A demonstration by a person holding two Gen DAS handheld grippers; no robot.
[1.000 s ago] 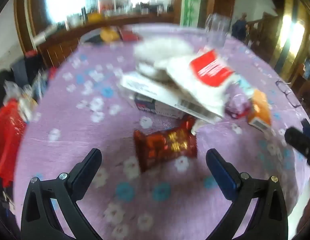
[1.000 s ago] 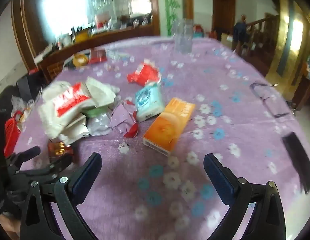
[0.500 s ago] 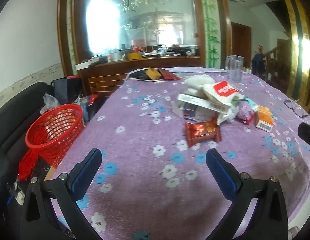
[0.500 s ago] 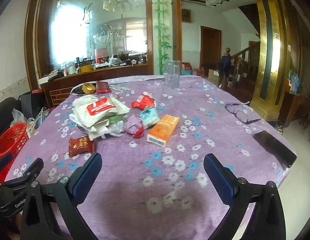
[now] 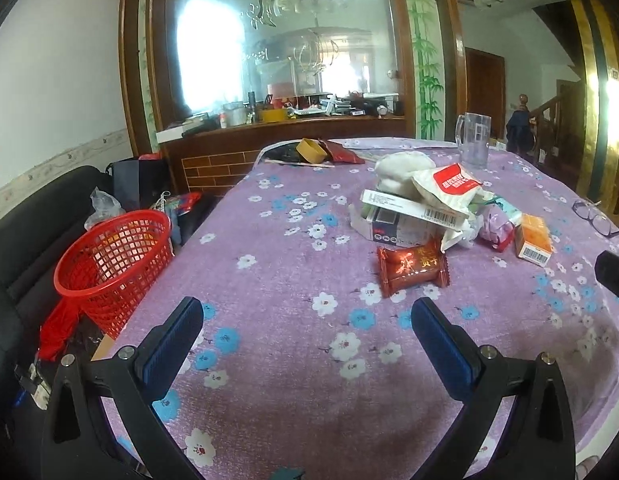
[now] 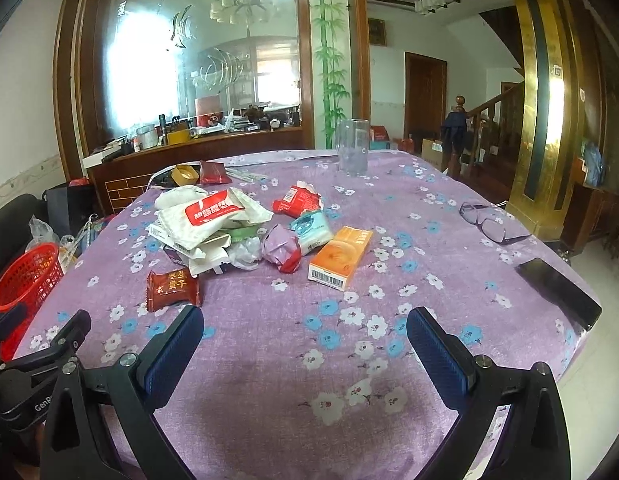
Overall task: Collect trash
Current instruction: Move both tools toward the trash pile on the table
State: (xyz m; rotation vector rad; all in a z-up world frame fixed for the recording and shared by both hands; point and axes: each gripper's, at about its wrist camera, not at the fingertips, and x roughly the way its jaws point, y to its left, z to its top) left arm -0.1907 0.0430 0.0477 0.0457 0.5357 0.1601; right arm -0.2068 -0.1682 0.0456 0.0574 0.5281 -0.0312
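While both grippers hang over the near edge of the table, nothing is held in either.
Left gripper: black frame with blue-padded fingers, spread wide and empty above the purple floral tablecloth.
Right gripper: same build, jaws wide apart and empty, above the near part of the cloth; the left gripper's black body shows at the lower left edge of the right wrist view.
Dark red foil snack packet with gold characters: lies flat on the cloth, nearest piece of trash, just ahead of the left gripper and a little to its right, close in front of the pile.
Trash pile: a white and red crumpled pouch on top of flat white cartons with barcodes, mid-table.
Other litter: a crumpled pale purple wrapper, a light blue tissue pack and a torn red wrapper beside the pile.
Orange rectangular carton with a barcode: flat on the cloth, just right of the pile.
Red plastic mesh basket: off the table on the left, tilted, opening upward, beside a dark sofa.
Clear glass mug: upright at the far side of the table.
Eyeglasses: on the cloth at right.
Black phone: flat near the right table edge.
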